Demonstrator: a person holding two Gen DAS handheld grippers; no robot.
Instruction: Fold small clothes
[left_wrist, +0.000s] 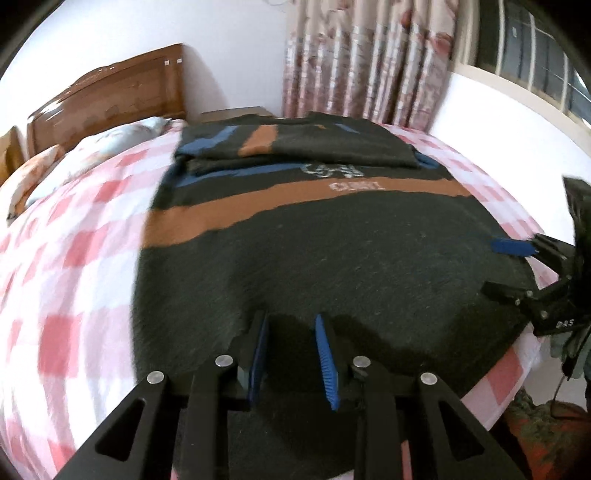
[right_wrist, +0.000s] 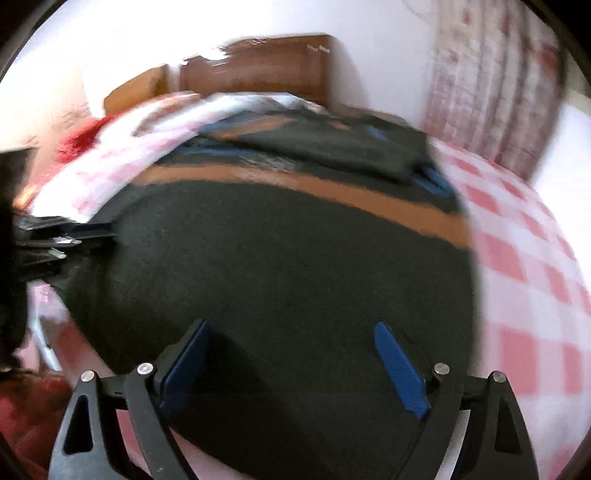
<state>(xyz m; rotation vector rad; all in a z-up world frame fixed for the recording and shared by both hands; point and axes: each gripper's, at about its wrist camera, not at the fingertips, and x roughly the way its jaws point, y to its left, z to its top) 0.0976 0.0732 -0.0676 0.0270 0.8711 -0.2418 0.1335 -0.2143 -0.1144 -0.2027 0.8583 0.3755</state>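
- Bed (left_wrist: 74, 236) under pink-and-white check sheet, filling most of both views; wooden headboard (left_wrist: 110, 92) at far end against white wall.
- Dark sweater (left_wrist: 325, 258) with orange and blue stripes spread flat across the sheet, hem toward the cameras; upper part with sleeves folded back over the chest at far end.
- Floral curtain (left_wrist: 369, 59) hanging beyond far right corner of bed, barred window (left_wrist: 535, 55) beside it.
- Pillows (left_wrist: 44, 173) piled at headboard, left of sweater, well apart from it.
- Something red (right_wrist: 79, 142) near headboard in right view, too blurred to name.
- Left gripper (left_wrist: 291, 332) low over near hem, blue pads narrowly apart, nothing pinched between them.
- Right gripper (right_wrist: 291, 339) over same hem, jaws spread wide, nothing between; also seen at right edge of left view (left_wrist: 509, 266), at sweater's side edge.
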